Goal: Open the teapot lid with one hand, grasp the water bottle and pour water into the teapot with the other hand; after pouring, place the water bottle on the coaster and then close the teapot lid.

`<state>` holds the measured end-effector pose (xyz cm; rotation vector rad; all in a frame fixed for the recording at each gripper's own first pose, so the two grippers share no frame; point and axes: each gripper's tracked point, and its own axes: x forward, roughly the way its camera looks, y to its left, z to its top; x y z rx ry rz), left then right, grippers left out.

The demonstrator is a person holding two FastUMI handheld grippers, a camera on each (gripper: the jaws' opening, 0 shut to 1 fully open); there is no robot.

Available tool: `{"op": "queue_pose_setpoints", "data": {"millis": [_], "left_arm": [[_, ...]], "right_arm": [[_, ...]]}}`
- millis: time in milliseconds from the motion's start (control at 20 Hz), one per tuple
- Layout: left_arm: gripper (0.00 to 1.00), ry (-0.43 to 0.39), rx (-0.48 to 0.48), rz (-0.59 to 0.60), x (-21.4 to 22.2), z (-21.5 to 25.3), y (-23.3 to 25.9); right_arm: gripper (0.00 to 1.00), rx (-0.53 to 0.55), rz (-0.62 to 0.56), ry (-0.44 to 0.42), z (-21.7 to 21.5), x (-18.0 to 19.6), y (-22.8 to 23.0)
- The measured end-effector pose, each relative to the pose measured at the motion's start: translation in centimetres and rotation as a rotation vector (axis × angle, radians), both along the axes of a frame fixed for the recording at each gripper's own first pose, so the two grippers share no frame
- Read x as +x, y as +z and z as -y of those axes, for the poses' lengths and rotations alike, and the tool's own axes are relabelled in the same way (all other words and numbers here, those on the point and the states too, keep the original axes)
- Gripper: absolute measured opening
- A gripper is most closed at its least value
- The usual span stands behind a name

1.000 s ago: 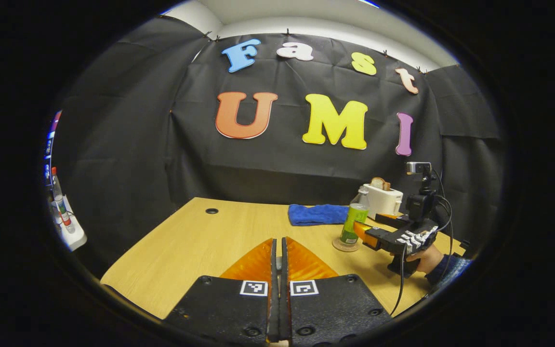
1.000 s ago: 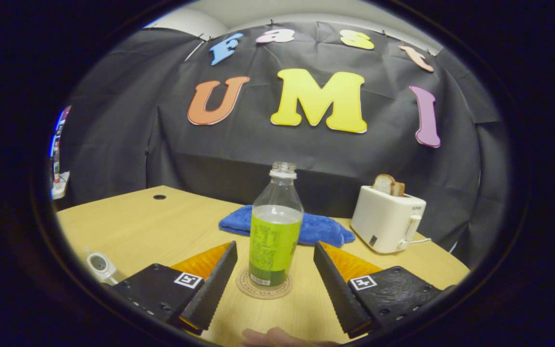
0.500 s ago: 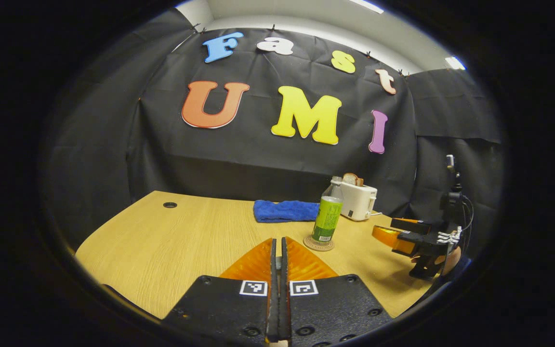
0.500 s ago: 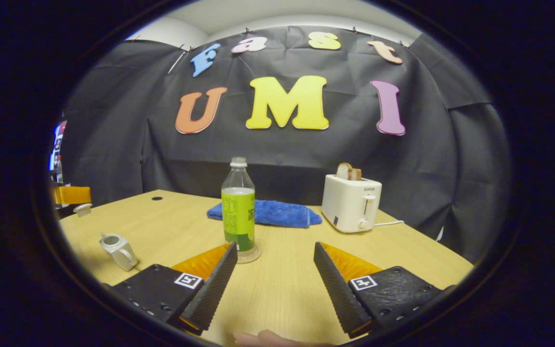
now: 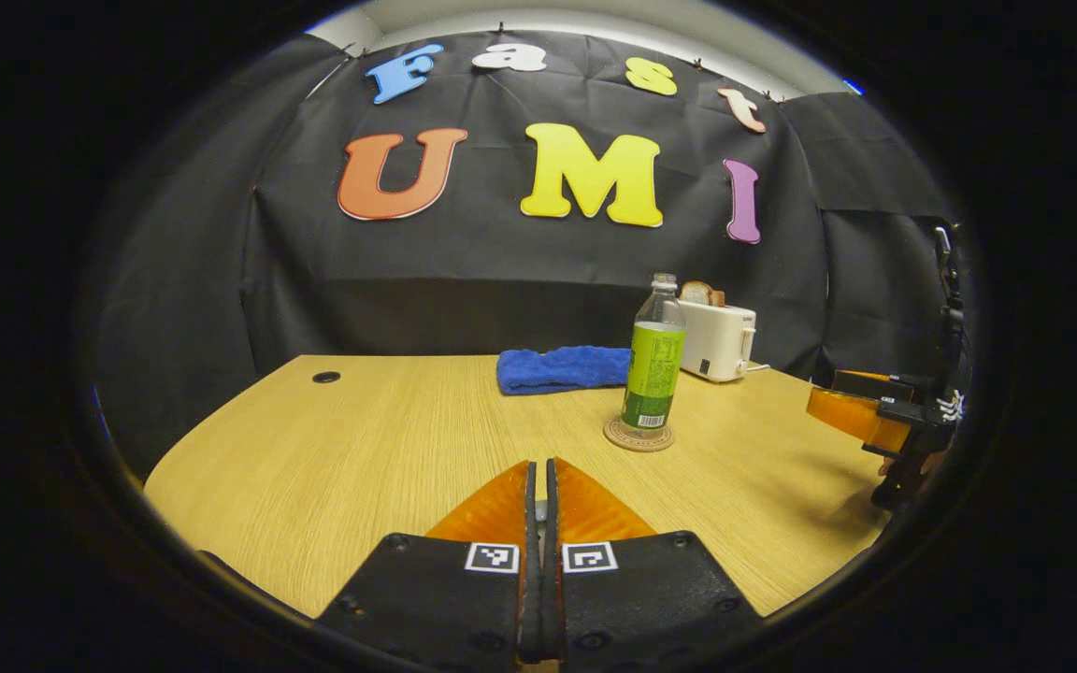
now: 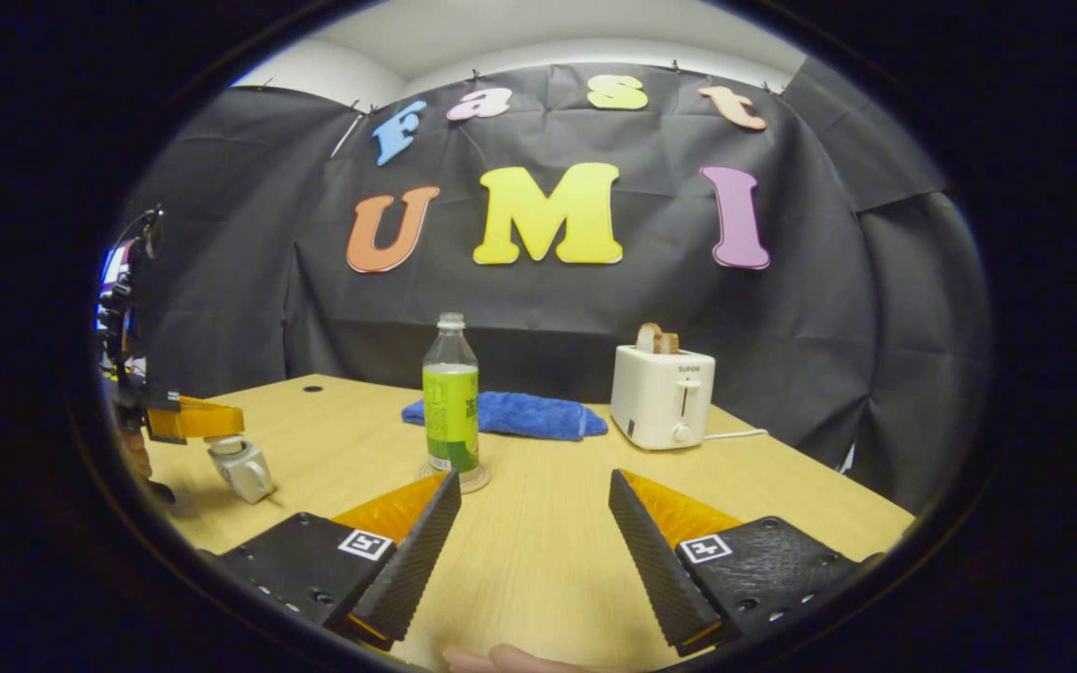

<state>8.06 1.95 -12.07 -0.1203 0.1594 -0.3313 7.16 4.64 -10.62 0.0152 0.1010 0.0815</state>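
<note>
The water bottle [image 5: 654, 353] stands upright on the round coaster [image 5: 639, 435] toward the middle of the tabletop [image 5: 389, 449], its cap off and its lower part wrapped in a green label. In the right gripper view the same bottle [image 6: 451, 397] sits on its coaster [image 6: 473, 479] just beyond the left finger of the right claw [image 6: 533, 533], with open tabletop between them. The right claw is released: its two fingers stand wide apart with bare wood between them and nothing held. A fingertip of the holding hand [image 6: 501, 659] shows at the very bottom edge.

The left claw [image 5: 539, 551] is clenched, its fingers pressed together side by side; the lid is not visible between them in its own view. In the right gripper view the left claw [image 6: 207, 421] appears at the far left, right above the small white teapot [image 6: 244, 467], with a pale knob-like piece directly under its tip; whether the lid rests on the pot or is lifted I cannot tell.

Behind the bottle lies a folded blue cloth [image 6: 510, 414], and to its right stands a white toaster [image 6: 662, 396] with a slice of bread [image 6: 655, 337] sticking out. In the left gripper view the right claw [image 5: 861, 411] hovers at the right edge of the tabletop, well apart from the bottle.
</note>
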Motion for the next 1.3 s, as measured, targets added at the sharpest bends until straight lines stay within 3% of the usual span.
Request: {"op": "queue_pose_setpoints", "data": {"millis": [450, 950, 1050, 1200, 1300], "left_arm": [[0.03, 0.106, 0.077, 0.034, 1.2, -1.3, -0.5], [0.05, 0.121, 0.086, 0.025, 1.6, 0.1, -1.1], [0.09, 0.113, 0.099, 0.019, 1.5, 0.3, -1.0], [0.42, 0.127, 0.137, 0.027, 1.3, -0.1, -0.5], [0.46, 0.142, 0.149, 0.039, 1.1, -0.5, 0.3]], "right_arm": [[0.98, -0.007, 0.049, 0.015, 1.0, -2.1, 0.6], [0.95, -0.007, 0.068, 0.053, 0.4, -3.0, 1.6], [0.95, -0.006, 0.065, 0.054, 0.3, -3.0, 1.6], [0.97, -0.018, 0.073, 0.059, 0.1, -3.3, 2.0], [0.95, -0.018, 0.079, 0.058, 0.1, -3.5, 2.4]]}}
